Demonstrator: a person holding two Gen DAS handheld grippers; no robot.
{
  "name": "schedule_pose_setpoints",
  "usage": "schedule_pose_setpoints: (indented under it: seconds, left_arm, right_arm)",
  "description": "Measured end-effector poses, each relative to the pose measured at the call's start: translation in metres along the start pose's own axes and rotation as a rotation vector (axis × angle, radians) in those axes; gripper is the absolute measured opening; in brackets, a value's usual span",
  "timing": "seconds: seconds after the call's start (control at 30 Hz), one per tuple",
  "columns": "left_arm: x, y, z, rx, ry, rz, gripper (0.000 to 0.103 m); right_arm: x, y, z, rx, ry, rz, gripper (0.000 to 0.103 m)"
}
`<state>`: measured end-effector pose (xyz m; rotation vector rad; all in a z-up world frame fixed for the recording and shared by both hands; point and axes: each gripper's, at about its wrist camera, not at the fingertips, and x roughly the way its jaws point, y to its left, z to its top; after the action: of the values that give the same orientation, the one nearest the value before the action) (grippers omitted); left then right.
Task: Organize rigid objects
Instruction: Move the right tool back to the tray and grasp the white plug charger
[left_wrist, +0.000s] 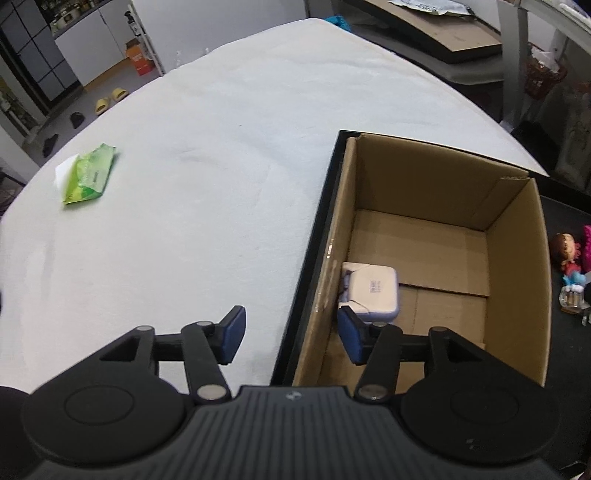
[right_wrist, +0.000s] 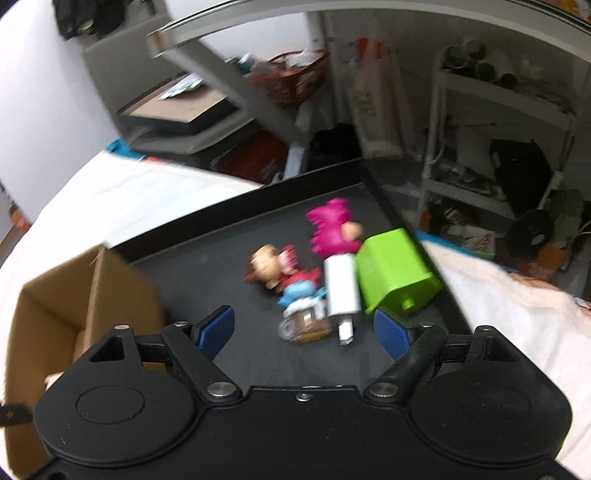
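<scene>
An open cardboard box (left_wrist: 517, 258) stands on a black tray (left_wrist: 325, 206); a white charger block (left_wrist: 373, 291) lies on its floor near the left wall. My left gripper (left_wrist: 291, 336) is open and empty, straddling the box's left wall. In the right wrist view my right gripper (right_wrist: 304, 332) hangs open and empty over the black tray (right_wrist: 207, 280), just short of a cluster: a white plug adapter (right_wrist: 341, 291), a small doll figure (right_wrist: 271, 266), a blue-topped clear item (right_wrist: 301, 314), a pink toy (right_wrist: 330, 229) and a green cube (right_wrist: 395, 269). The box corner (right_wrist: 55, 295) is at left.
A green wipes pack (left_wrist: 88, 173) lies on the white cloth-covered table (left_wrist: 184, 221) at far left. The doll and small toys (left_wrist: 570, 258) also show right of the box. Shelving, baskets and clutter stand beyond the table's edge.
</scene>
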<state>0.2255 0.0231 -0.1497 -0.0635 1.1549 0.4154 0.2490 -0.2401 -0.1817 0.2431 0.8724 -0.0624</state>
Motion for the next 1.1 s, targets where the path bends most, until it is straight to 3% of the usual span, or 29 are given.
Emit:
schedule_pose_setpoints:
  seconds: [0.13, 0.47, 0.6, 0.73, 1.1]
  left_arm:
    - [-0.003, -0.002, -0.001, 0.003, 0.004, 0.037, 0.055]
    - [-0.010, -0.019, 0.009, 0.045, -0.012, 0.091, 0.055]
    - [-0.011, -0.024, 0.013, 0.033, -0.001, 0.107, 0.055]
    - [-0.018, -0.028, 0.014, 0.034, -0.015, 0.094, 0.056]
    - [-0.022, -0.007, 0.006, 0.002, -0.018, 0.034, 0.056]
  right_arm:
    - [0.008, -0.014, 0.001, 0.047, 0.002, 0.012, 0.056]
    - [0.033, -0.026, 0.004, 0.108, 0.039, 0.052, 0.038]
    - [0.045, -0.042, 0.007, 0.202, 0.064, 0.087, 0.026]
    - [0.045, -0.053, 0.005, 0.273, 0.056, 0.126, 0.023]
    - [0.021, -0.046, 0.007, 0.256, -0.003, 0.177, 0.020]
